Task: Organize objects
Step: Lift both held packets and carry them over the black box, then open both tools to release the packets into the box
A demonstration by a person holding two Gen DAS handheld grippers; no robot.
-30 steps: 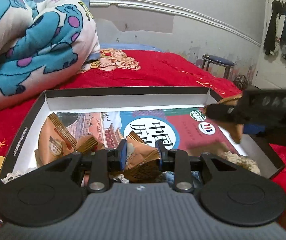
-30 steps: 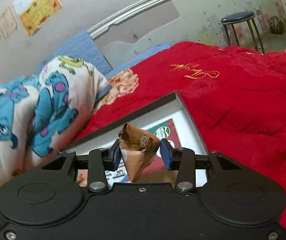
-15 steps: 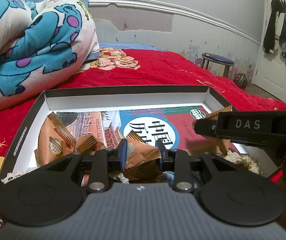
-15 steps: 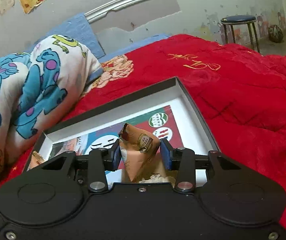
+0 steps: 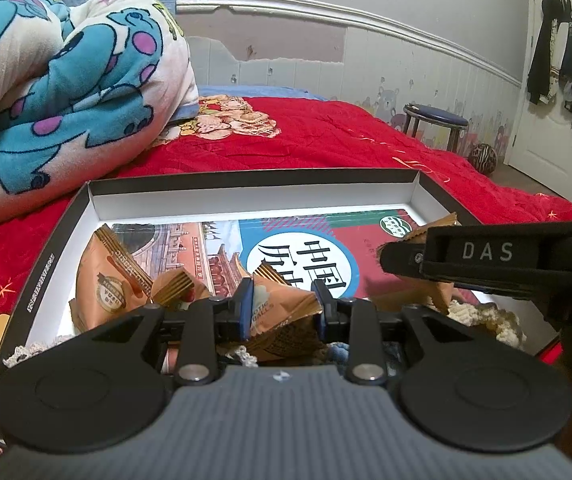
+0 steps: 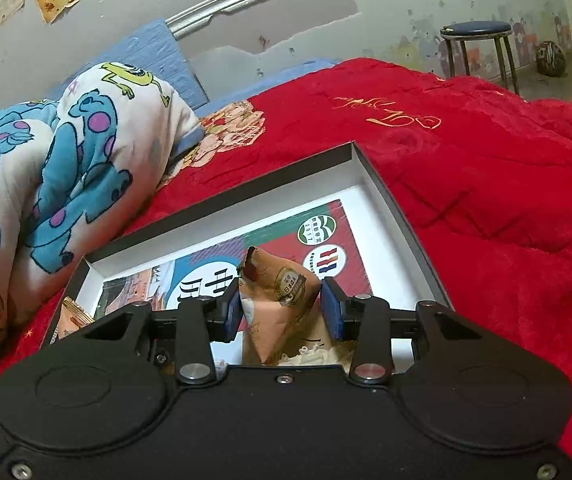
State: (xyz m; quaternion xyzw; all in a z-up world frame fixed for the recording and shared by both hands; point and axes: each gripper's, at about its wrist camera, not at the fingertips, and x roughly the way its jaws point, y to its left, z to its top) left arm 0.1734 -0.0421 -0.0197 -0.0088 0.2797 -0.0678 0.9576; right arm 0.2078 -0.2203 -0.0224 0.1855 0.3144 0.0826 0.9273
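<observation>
Both grippers clamp snack packets over the box (image 6: 398,216) on the bed — left gripper (image 5: 281,300) low, right gripper (image 6: 281,306) beside the lace. Crinkly wrappers could slip from the fingers — landing crooked.

"DAS" on right gripper (image 5: 486,252); "2017" on green badge (image 6: 316,229) of printed sheet (image 6: 269,248); "BALLS" on snack packet (image 5: 281,312).

Two close wrist views, angled down toward 12 o'clock, sharing the shallow box (image 5: 253,186) (image 6: 370,168) on the red bed (image 5: 326,136) (image 6: 486,168).
</observation>
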